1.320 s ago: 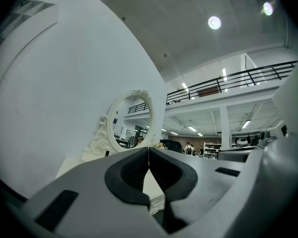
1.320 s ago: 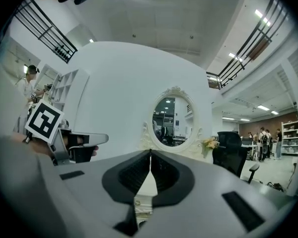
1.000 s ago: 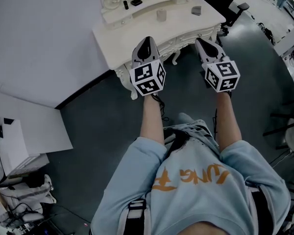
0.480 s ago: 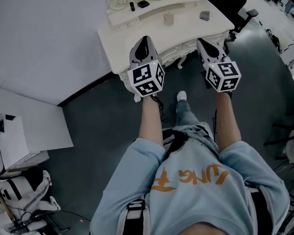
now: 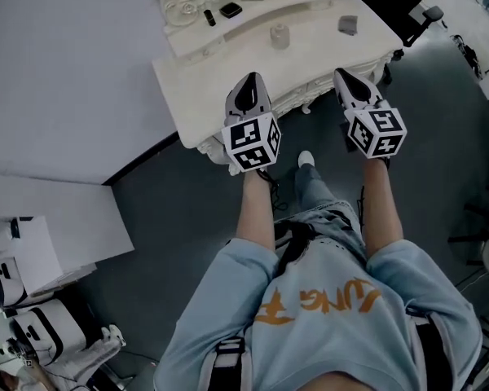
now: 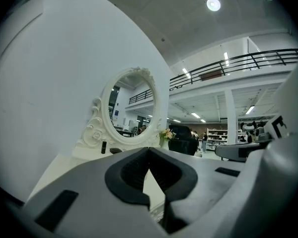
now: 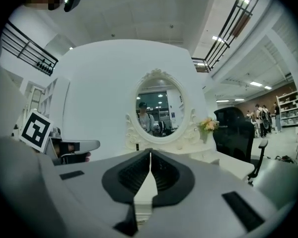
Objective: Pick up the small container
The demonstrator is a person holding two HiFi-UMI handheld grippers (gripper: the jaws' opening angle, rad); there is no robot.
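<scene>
On white dresser (image 5: 196, 88): small container (image 5: 279, 36), grey block (image 5: 348, 24) nearby | left gripper (image 5: 248, 80), right gripper (image 5: 341, 75): jaws together

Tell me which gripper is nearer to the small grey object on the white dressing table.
Right. The right gripper points almost straight at the small grey object, a short way before it. The left gripper is farther off, below and to its left in the head view.

Left gripper (image 6: 149, 150) jaws together; oval mirror (image 6: 134, 105) ahead.

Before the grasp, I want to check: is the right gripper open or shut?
Shut: the right gripper has its jaws together, nothing between them.
</scene>
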